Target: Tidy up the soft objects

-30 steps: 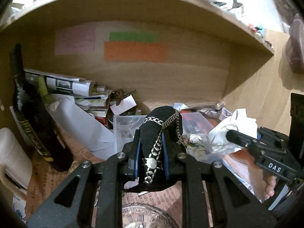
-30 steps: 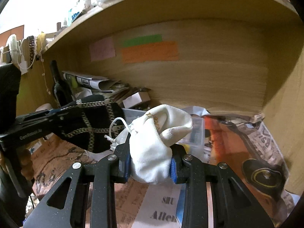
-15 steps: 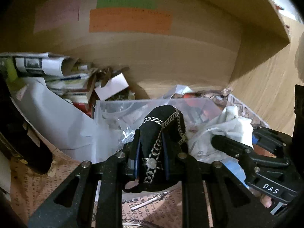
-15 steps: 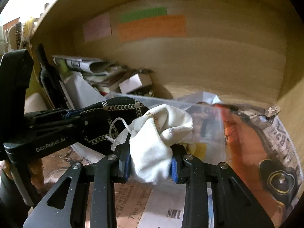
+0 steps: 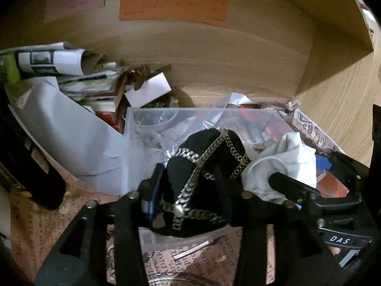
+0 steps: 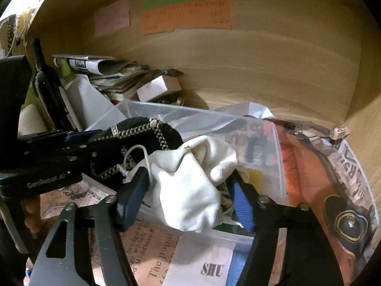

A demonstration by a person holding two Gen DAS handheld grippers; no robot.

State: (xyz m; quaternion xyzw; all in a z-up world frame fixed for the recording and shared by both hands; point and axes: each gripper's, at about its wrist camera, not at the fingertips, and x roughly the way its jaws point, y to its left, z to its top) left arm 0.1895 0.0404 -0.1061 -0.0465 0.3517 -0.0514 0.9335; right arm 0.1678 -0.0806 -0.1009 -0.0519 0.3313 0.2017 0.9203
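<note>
My left gripper (image 5: 190, 186) has spread its jaws and the black pouch with a metal chain (image 5: 202, 174) sits loosely between them, over the near rim of the clear plastic bin (image 5: 133, 128). My right gripper (image 6: 185, 190) is open wide, and the white drawstring pouch (image 6: 190, 186) rests between its fingers on the bin's front edge (image 6: 214, 236). The black pouch (image 6: 142, 140) and the left gripper show at the left of the right wrist view. The white pouch (image 5: 285, 164) shows in the left wrist view.
The wooden shelf back wall (image 5: 214, 54) carries pink, green and orange paper labels (image 5: 171, 7). Rolled papers and books (image 5: 71, 71) pile at the left. A dark bottle (image 6: 45, 88) stands at the far left. Printed newspaper (image 6: 147, 257) covers the shelf floor.
Both grippers moved forward and down over the clear bin. Both opened their jaws, so the black pouch and the white pouch are no longer squeezed.
</note>
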